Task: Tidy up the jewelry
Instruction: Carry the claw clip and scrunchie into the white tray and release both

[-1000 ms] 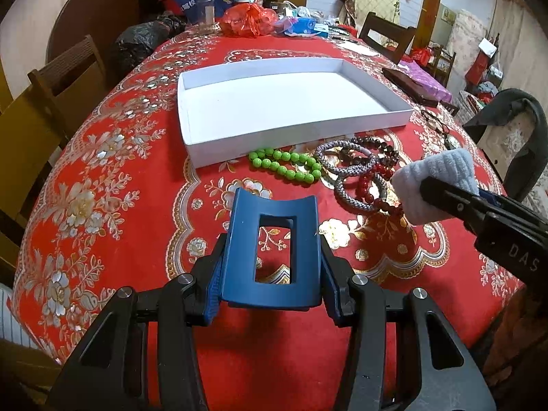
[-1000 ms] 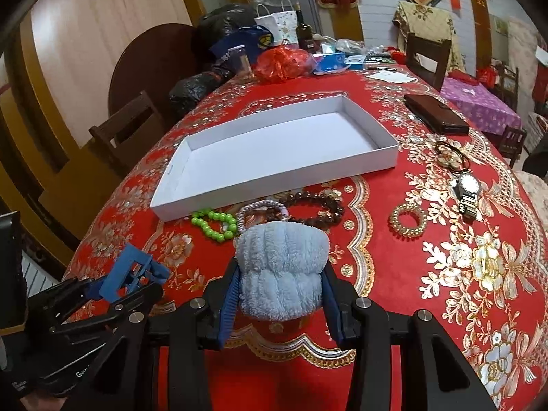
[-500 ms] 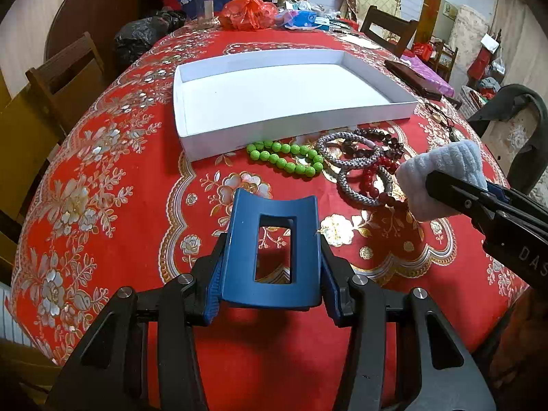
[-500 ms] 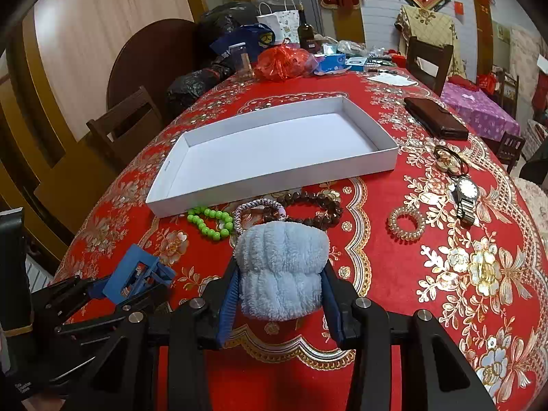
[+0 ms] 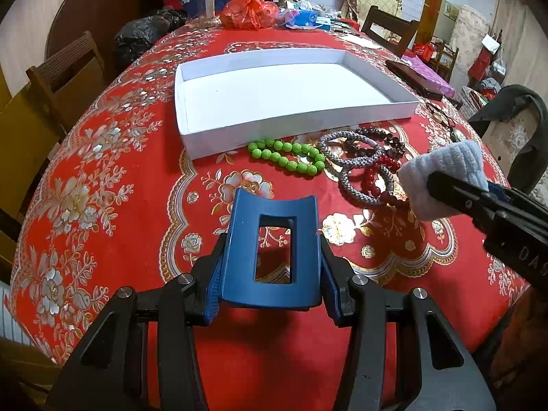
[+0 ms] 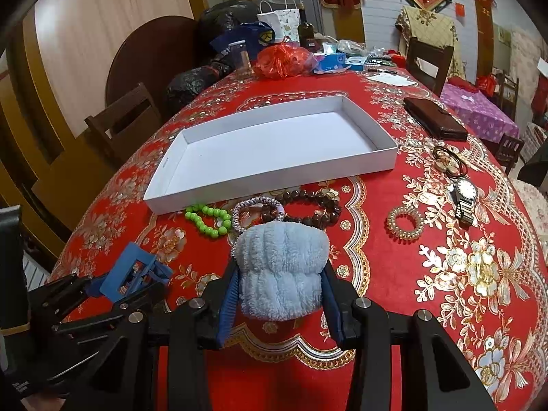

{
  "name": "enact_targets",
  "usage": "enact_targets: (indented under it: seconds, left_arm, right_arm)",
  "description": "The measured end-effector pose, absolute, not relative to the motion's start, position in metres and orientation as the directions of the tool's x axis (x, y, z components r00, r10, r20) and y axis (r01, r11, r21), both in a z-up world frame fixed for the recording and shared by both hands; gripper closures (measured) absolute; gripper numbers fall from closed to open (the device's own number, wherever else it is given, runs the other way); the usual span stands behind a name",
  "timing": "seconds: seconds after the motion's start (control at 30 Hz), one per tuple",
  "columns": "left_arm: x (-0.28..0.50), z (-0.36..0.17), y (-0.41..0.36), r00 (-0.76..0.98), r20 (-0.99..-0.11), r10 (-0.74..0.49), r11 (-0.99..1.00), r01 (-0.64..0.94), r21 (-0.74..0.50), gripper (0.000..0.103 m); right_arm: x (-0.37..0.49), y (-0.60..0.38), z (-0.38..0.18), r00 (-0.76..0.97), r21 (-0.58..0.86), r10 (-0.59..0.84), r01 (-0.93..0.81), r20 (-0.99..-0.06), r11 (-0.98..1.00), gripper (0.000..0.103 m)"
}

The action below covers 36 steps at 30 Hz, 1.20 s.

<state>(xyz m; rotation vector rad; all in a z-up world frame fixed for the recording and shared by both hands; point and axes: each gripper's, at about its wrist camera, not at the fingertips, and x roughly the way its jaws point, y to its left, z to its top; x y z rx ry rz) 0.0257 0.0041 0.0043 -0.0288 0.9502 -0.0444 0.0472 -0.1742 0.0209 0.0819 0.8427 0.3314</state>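
My left gripper (image 5: pixel 270 294) is shut on a blue hair claw clip (image 5: pixel 272 257), held above the red tablecloth near the front edge. The clip also shows in the right wrist view (image 6: pixel 132 275). My right gripper (image 6: pixel 279 303) is shut on a fluffy light-blue scrunchie (image 6: pixel 281 270), which also shows in the left wrist view (image 5: pixel 441 178). An empty white tray (image 5: pixel 291 126) (image 6: pixel 270 181) lies ahead of both. Before it lie a green bead bracelet (image 5: pixel 286 159), grey woven rings (image 5: pixel 349 150), a red bead bracelet (image 5: pixel 376 174) and a brown bead bracelet (image 6: pixel 310 205).
To the right lie a gold spiral hair tie (image 6: pixel 405 223), a wristwatch (image 6: pixel 465 198), dark hair ties (image 6: pixel 448 161) and a brown wallet (image 6: pixel 435 119). Bags, a bottle and clutter (image 6: pixel 284 60) crowd the table's far end. Wooden chairs (image 5: pixel 65 75) stand at the left.
Both grippers have drawn back and risen slightly, still holding the clip and scrunchie. The tray and bracelets have not moved on the table.
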Motion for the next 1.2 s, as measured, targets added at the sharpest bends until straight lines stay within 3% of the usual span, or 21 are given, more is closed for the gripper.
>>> enact_targets:
  seconds: [0.43,0.73,1.03,1.17,1.2]
  left_arm:
    - [0.061,0.033,0.032,0.638,-0.766,-0.079,0.996,0.016,-0.089,0.056]
    - [0.131,0.057,0.045,0.688,-0.713,-0.137,0.989,0.057,-0.135,0.056]
    - [0.184,0.016,0.044,0.666,-0.746,-0.036,0.999,0.000,-0.049,0.056]
    - [0.186,0.004,0.049,0.659,-0.752,0.030,0.999,-0.042,0.003,0.055]
    - [0.185,0.003,0.051,0.659,-0.752,0.034,0.999,-0.049,0.002,0.050]
  right_arm:
    - [0.129,-0.194,0.070,0.625,0.161,0.317,-0.295,-0.713,0.942,0.061]
    - [0.194,-0.196,0.051,0.643,0.229,0.377,-0.306,-0.666,0.924,0.062]
    - [0.225,-0.206,0.018,0.595,0.231,0.339,-0.253,-0.728,0.939,0.061]
    - [0.232,-0.212,0.003,0.557,0.248,0.330,-0.221,-0.762,0.943,0.053]
    - [0.233,-0.214,0.002,0.555,0.267,0.342,-0.215,-0.758,0.939,0.053]
